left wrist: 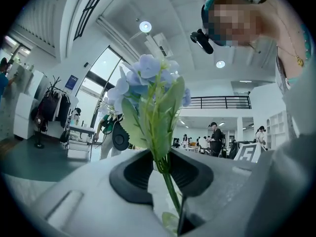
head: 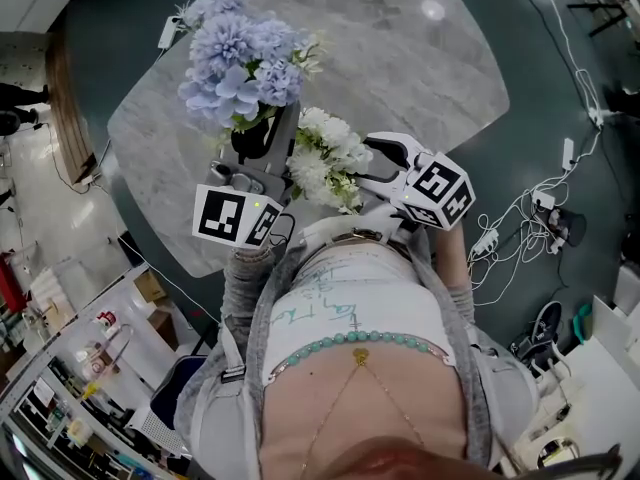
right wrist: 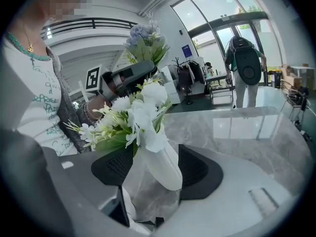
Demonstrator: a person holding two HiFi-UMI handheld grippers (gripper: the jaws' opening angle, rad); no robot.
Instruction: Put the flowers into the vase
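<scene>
The only print is the black-and-white square pattern on each gripper's marker cube (head: 235, 216), and teal handwriting on the person's shirt (head: 340, 308) that is too loose to read. A small blue sign far back in the right gripper view is too small to make out. The left gripper (left wrist: 160, 167) has its jaws drawn narrow on the green stem of the blue flowers (head: 240, 58), and the pads pinch it just below the leaves. The blooms stand above the marble table (head: 420, 68), to the left of and farther out than the white flowers (head: 325, 158). The right gripper (right wrist: 150, 169) has its jaws well apart around the white vase (right wrist: 165, 167). The pads sit just beside the vase's walls but do not visibly press them. The vase is at the near edge of the table, close to the person, with the white flowers bunched in its mouth.
</scene>
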